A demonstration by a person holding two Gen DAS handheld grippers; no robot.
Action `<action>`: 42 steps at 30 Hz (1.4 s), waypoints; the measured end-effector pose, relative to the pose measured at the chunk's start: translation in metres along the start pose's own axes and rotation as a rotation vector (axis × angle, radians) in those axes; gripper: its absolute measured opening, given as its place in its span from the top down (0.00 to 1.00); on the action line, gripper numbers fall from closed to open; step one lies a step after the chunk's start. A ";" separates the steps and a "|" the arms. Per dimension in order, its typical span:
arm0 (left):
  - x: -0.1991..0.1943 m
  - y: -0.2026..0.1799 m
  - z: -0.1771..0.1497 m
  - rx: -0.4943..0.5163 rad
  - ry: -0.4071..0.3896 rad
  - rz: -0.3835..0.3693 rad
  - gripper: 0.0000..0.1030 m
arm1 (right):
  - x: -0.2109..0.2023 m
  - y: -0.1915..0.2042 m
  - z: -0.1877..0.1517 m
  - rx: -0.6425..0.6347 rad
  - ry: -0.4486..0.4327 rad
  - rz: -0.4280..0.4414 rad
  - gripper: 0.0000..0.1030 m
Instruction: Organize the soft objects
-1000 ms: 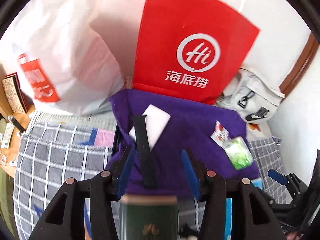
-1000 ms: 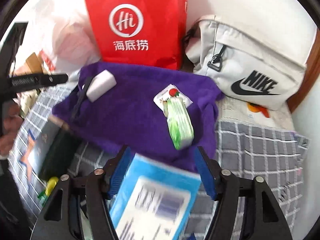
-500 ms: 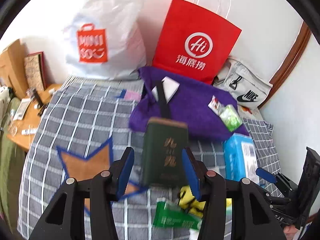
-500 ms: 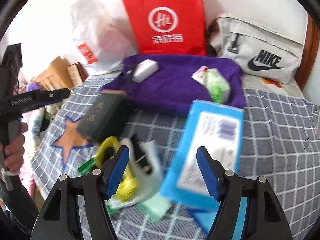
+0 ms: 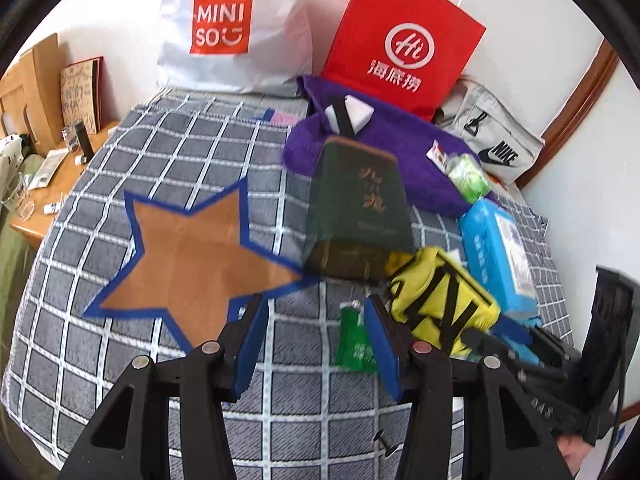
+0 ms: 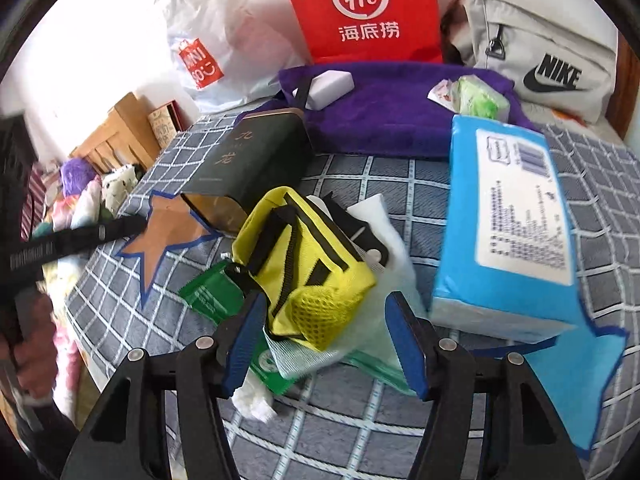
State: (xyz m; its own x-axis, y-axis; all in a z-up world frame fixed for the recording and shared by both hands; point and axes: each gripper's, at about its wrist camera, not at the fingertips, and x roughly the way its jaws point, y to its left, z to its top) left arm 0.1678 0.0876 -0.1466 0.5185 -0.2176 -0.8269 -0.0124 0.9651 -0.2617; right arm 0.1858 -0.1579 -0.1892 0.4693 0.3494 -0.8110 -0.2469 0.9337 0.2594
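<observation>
While the left gripper [image 5: 316, 334] hangs parted and empty over the grey checked bedspread [image 5: 120, 360], the right gripper [image 6: 324, 334] has just been narrowing its jaws around a yellow pouch [image 6: 308, 268], its pads not pressing on it. The pouch lies on crumpled plastic wrappers [image 6: 376, 320], between a dark green box [image 6: 256, 156] and a blue tissue pack [image 6: 508, 216]. Behind them lies a purple towel [image 6: 400, 112].
</observation>
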 end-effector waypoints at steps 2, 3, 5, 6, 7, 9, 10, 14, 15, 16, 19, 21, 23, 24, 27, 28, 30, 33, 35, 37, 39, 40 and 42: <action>0.002 0.003 -0.004 -0.003 0.008 0.002 0.54 | 0.007 0.007 0.001 -0.030 -0.010 -0.045 0.47; 0.003 0.004 -0.006 -0.008 0.014 0.002 0.54 | 0.010 0.009 0.001 -0.045 -0.003 -0.070 0.54; 0.006 0.005 -0.009 -0.013 0.030 -0.002 0.54 | 0.010 0.010 0.001 -0.055 -0.014 -0.094 0.61; 0.007 0.006 -0.010 -0.013 0.037 0.001 0.54 | 0.007 0.009 0.001 -0.054 -0.023 -0.089 0.62; 0.008 0.006 -0.011 -0.015 0.042 0.003 0.54 | 0.003 0.007 0.001 -0.051 -0.034 -0.080 0.64; 0.009 0.006 -0.014 -0.022 0.052 0.004 0.54 | -0.012 0.004 0.001 -0.033 -0.069 -0.051 0.66; 0.010 0.006 -0.015 -0.027 0.057 0.003 0.54 | -0.018 0.003 0.002 -0.026 -0.082 -0.041 0.67; 0.011 -0.001 -0.020 -0.020 0.069 0.005 0.54 | -0.052 -0.006 -0.003 0.001 -0.153 -0.012 0.68; 0.012 -0.004 -0.023 -0.019 0.073 0.007 0.54 | -0.058 -0.007 -0.005 0.004 -0.163 -0.013 0.68; 0.013 -0.007 -0.025 -0.015 0.077 0.006 0.54 | -0.066 -0.010 -0.008 0.011 -0.176 -0.012 0.69; 0.018 -0.016 -0.033 -0.006 0.107 -0.003 0.54 | -0.085 -0.024 -0.021 0.035 -0.187 -0.003 0.69; 0.021 -0.022 -0.040 -0.011 0.125 -0.027 0.54 | -0.092 -0.032 -0.031 0.037 -0.184 -0.019 0.69; 0.023 -0.028 -0.045 -0.007 0.135 -0.048 0.54 | -0.098 -0.040 -0.041 0.037 -0.181 -0.040 0.69; 0.025 -0.032 -0.047 -0.008 0.140 -0.055 0.54 | -0.100 -0.046 -0.046 0.041 -0.178 -0.048 0.69; 0.033 -0.040 -0.049 -0.038 0.153 -0.078 0.54 | -0.102 -0.062 -0.061 0.061 -0.153 -0.057 0.69; 0.035 -0.041 -0.049 -0.059 0.152 -0.088 0.54 | -0.100 -0.068 -0.065 0.072 -0.146 -0.057 0.69; 0.041 -0.043 -0.047 -0.101 0.140 -0.112 0.55 | -0.095 -0.079 -0.072 0.094 -0.120 -0.045 0.69; 0.051 -0.046 -0.046 -0.132 0.138 -0.110 0.57 | -0.087 -0.086 -0.079 0.103 -0.088 -0.043 0.66; 0.052 -0.049 -0.046 -0.135 0.117 -0.096 0.65 | -0.083 -0.088 -0.082 0.084 -0.080 -0.062 0.64; 0.055 -0.051 -0.045 -0.133 0.114 -0.068 0.74 | -0.076 -0.089 -0.084 0.067 -0.061 -0.084 0.61; 0.058 -0.051 -0.043 -0.133 0.102 -0.060 0.79 | -0.070 -0.091 -0.086 0.064 -0.042 -0.089 0.57; 0.059 -0.050 -0.042 -0.133 0.101 -0.063 0.83 | -0.068 -0.091 -0.087 0.062 -0.035 -0.088 0.55; 0.059 -0.046 -0.040 -0.146 0.101 -0.072 0.86 | -0.064 -0.090 -0.088 0.058 -0.028 -0.079 0.55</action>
State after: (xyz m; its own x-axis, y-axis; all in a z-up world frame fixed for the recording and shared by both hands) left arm 0.1651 0.0248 -0.2029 0.4343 -0.3059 -0.8472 -0.1060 0.9167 -0.3854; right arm 0.1030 -0.2715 -0.2068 0.5095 0.2753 -0.8152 -0.1587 0.9612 0.2254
